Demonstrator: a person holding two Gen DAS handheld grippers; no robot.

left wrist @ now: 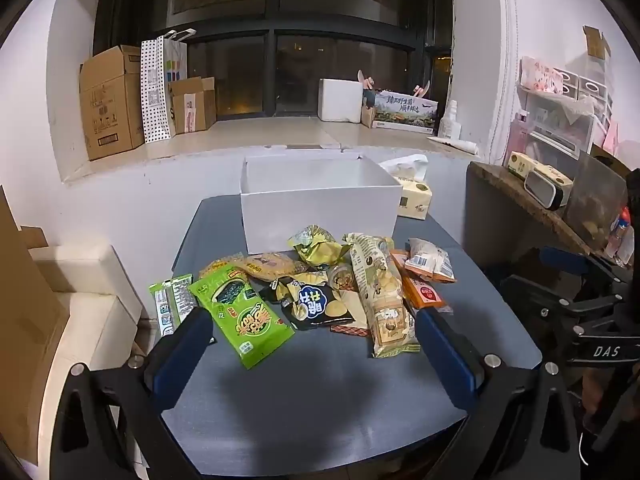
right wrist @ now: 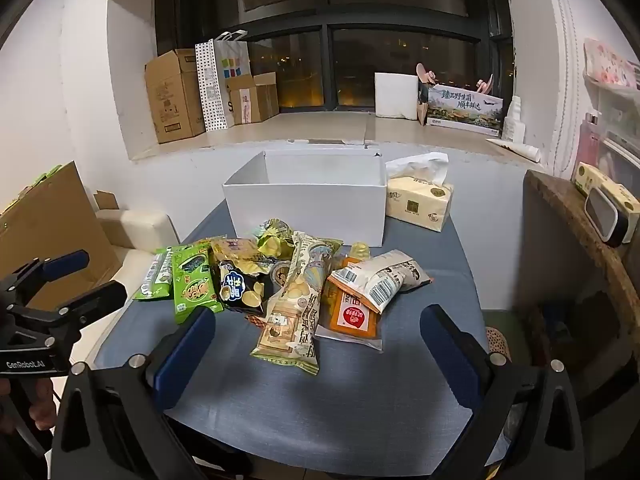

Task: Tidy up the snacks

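A pile of snack packets lies on a small grey table (left wrist: 320, 392) in front of an open white box (left wrist: 320, 204), which looks empty. The pile holds a green packet (left wrist: 244, 316), a black chip bag (left wrist: 316, 304), a long beige packet (left wrist: 382, 300), an orange packet (left wrist: 422, 292) and a white bag (left wrist: 430, 262). My left gripper (left wrist: 314, 330) is open and empty, just short of the pile. My right gripper (right wrist: 318, 330) is open and empty over the near end of the beige packet (right wrist: 294, 304). The box (right wrist: 308, 208), green packet (right wrist: 194, 284) and orange packet (right wrist: 352, 312) show there too.
A tissue pack (right wrist: 420, 200) stands right of the box. A windowsill behind holds cardboard boxes (left wrist: 112, 100) and a paper bag (left wrist: 160, 88). A wooden side table (left wrist: 540, 200) stands to the right. Cream seating (left wrist: 88, 300) lies left. The left gripper shows in the right wrist view (right wrist: 60, 292).
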